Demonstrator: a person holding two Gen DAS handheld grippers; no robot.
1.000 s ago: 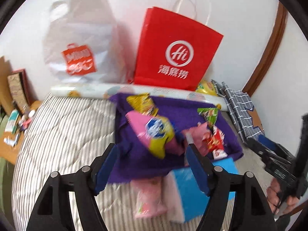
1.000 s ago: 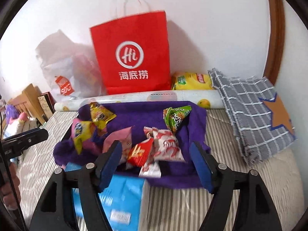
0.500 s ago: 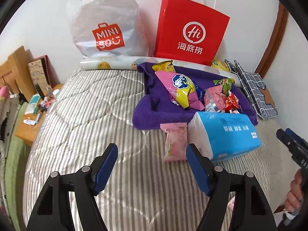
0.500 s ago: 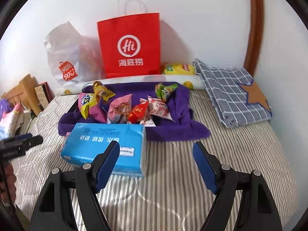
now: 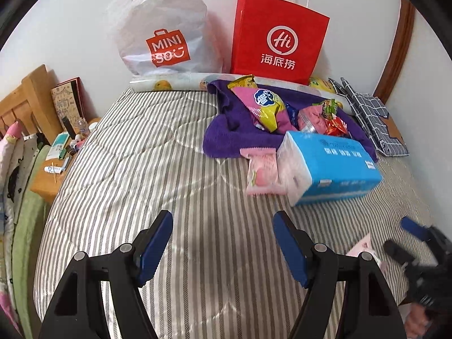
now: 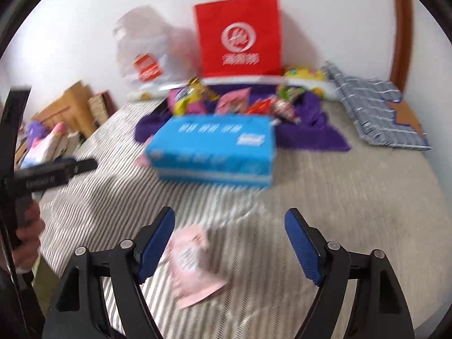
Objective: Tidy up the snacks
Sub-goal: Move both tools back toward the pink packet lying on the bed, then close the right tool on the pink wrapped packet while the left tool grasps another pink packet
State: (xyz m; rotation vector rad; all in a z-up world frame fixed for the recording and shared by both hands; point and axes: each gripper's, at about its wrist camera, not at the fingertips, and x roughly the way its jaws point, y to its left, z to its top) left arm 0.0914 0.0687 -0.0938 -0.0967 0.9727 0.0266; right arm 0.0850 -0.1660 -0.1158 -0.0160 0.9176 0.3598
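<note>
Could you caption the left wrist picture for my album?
Open left gripper above a striped bed, snack packets piled on purple towel beyond.

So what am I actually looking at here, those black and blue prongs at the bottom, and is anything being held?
No robot: a person carries a handheld gripper in each hand, each with its own fisheye camera looking along two blue-padded fingers. One picture comes from the left gripper, the other from the right gripper. Both are open and hold nothing, though the right one's jaws are closing slightly. On the striped bed lie a purple towel piled with snack packets, a blue tissue pack, and a pink packet just under the right gripper. A red paper bag and a white plastic bag lean against the wall.
</note>
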